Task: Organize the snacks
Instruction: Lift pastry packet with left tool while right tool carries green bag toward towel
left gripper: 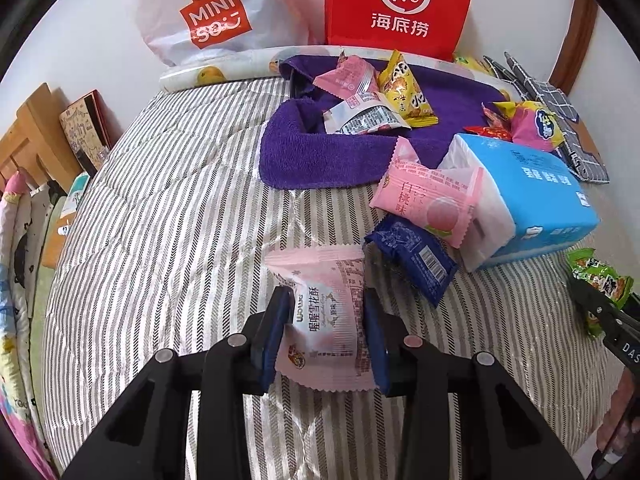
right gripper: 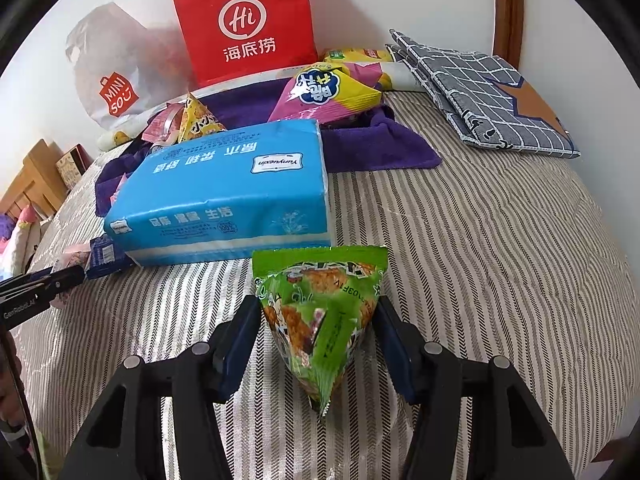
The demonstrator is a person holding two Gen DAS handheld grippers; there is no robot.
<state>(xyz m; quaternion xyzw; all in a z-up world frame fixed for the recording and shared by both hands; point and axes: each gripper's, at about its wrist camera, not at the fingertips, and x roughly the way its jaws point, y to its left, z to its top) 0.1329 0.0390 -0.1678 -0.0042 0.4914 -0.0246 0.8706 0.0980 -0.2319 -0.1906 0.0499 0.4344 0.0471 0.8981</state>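
Snacks are scattered over the striped bed cover [left gripper: 168, 208], most of them heaped on the purple towel [left gripper: 320, 160] by the wall, which I read as the collection spot. Left tool [left gripper: 326, 312] is clenched on the pale pink pastry packet [left gripper: 324, 316]; pads pinch it across the middle, so it should lift flat without swinging. Right tool [right gripper: 320, 332] straddles the green triangular snack bag [right gripper: 324, 312], wide edge pointing away, narrow tip back toward the camera. Pads sit against its sides, so I judge it gripped, though how firmly I can't tell. Blue tissue pack [right gripper: 224, 196] lies between both tools and the towel, with the pink peach packet [left gripper: 428, 200] and dark blue packet [left gripper: 416, 260] leaning on it. I'd route both carries over or around it. Red Haidilao bag [left gripper: 400, 4] stands upright behind the towel, another possible drop point.
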